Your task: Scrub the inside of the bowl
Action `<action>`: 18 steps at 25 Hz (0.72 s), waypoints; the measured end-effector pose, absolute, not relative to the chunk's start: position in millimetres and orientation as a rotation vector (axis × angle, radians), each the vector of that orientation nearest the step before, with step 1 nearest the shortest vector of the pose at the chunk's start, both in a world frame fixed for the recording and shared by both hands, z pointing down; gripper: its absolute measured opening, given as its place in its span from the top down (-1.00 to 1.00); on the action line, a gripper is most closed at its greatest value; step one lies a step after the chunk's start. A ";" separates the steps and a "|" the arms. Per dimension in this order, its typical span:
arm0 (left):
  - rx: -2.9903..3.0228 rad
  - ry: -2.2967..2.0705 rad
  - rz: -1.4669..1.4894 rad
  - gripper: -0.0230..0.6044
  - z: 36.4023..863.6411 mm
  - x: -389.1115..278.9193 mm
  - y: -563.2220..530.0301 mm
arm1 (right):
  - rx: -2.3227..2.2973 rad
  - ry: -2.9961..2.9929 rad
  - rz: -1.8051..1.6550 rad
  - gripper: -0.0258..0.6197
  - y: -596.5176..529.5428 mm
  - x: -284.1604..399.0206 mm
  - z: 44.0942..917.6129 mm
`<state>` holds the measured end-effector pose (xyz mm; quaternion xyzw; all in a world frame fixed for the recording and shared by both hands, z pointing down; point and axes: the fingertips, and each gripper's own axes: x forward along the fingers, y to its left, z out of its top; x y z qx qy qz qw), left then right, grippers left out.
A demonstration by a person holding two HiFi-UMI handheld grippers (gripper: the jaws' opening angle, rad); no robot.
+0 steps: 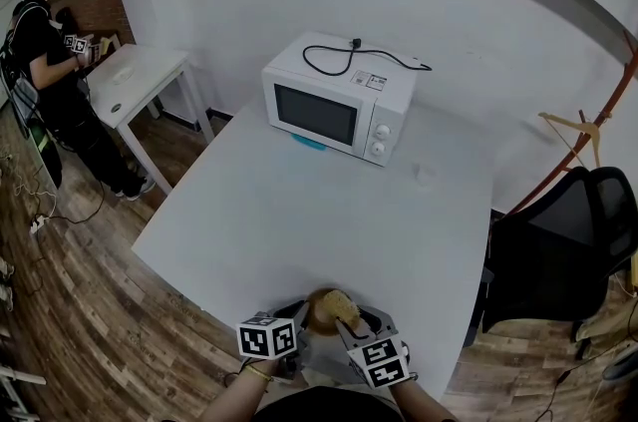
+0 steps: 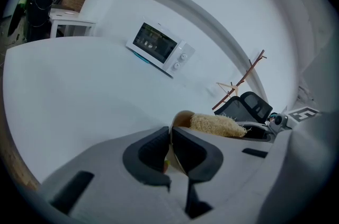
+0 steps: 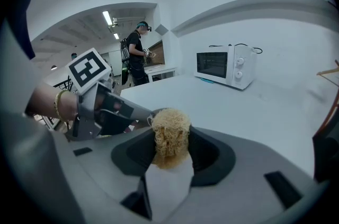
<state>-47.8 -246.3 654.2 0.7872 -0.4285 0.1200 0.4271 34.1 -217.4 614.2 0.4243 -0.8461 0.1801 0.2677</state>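
Observation:
A small tan bowl (image 1: pixel 319 309) sits at the near edge of the white table (image 1: pixel 299 211), right below me. My left gripper (image 1: pixel 302 322) is shut on the bowl's rim (image 2: pixel 180 118), the thin wall pinched between its dark pads (image 2: pixel 148 151). A straw-coloured loofah scrubber (image 1: pixel 345 307) rests at the bowl's mouth. My right gripper (image 3: pixel 170 153) is shut on that scrubber (image 3: pixel 170 135), which bulges out above the jaws. In the left gripper view the scrubber (image 2: pixel 217 125) lies across the bowl's opening. The bowl's inside is mostly hidden.
A white microwave (image 1: pixel 339 99) with a black cord on top stands at the table's far side. A black chair (image 1: pixel 568 240) is at the right, with a wooden hanger (image 1: pixel 578 126) behind it. A person (image 1: pixel 50 61) stands by a second white table (image 1: pixel 140 76) at the far left.

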 end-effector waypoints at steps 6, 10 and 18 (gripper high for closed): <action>1.994 -1.067 0.291 0.81 646.4 -45.7 -243.7 | 1.136 -2.260 0.485 0.38 -218.0 34.1 619.3; 2.003 -1.054 0.283 0.81 643.0 -43.3 -239.8 | 1.119 -2.268 0.484 0.38 -217.7 29.2 619.6; 2.018 -1.062 0.266 0.81 635.1 -44.3 -239.8 | 1.056 -2.289 0.450 0.38 -217.3 13.4 617.2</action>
